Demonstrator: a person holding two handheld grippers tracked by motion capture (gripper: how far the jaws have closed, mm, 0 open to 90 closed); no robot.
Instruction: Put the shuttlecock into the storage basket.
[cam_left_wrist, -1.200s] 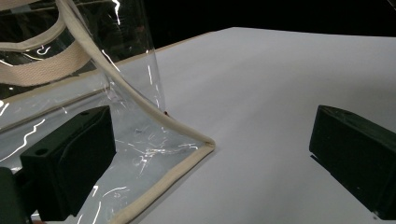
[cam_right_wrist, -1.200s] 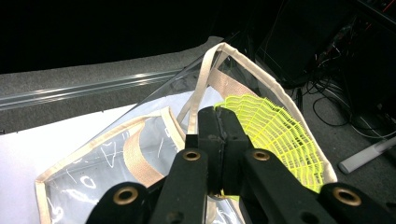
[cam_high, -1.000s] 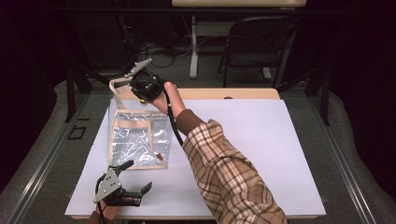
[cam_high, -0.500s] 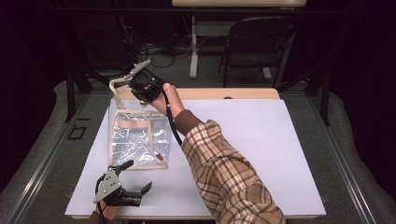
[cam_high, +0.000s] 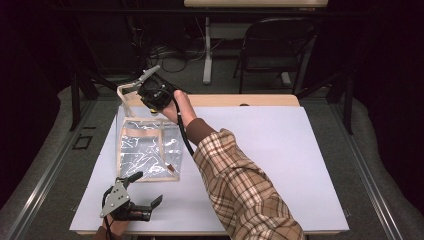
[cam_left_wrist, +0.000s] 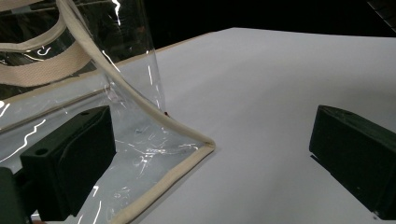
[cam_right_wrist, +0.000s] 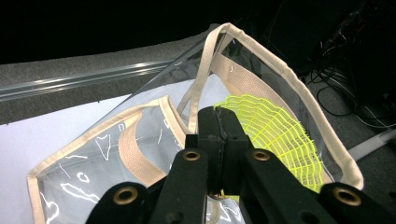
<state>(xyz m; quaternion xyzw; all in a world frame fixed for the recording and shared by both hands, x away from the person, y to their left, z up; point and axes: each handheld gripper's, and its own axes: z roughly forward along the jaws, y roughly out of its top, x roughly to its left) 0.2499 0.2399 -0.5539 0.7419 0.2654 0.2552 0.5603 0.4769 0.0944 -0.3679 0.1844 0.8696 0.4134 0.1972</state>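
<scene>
Up top, right claw (cam_right_wrist: 218, 116) clamped on yellow mesh (cam_right_wrist: 275, 135)

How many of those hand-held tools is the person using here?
2. The right tool is at the far left of the table, shut on the clear bag's strap. The left tool rests open at the near edge beside the bag.

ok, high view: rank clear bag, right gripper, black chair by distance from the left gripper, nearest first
From the left gripper:
1. clear bag, just beyond it on the table's left.
2. right gripper, over the bag's far edge.
3. black chair, on the floor past the table, right of centre.
</scene>
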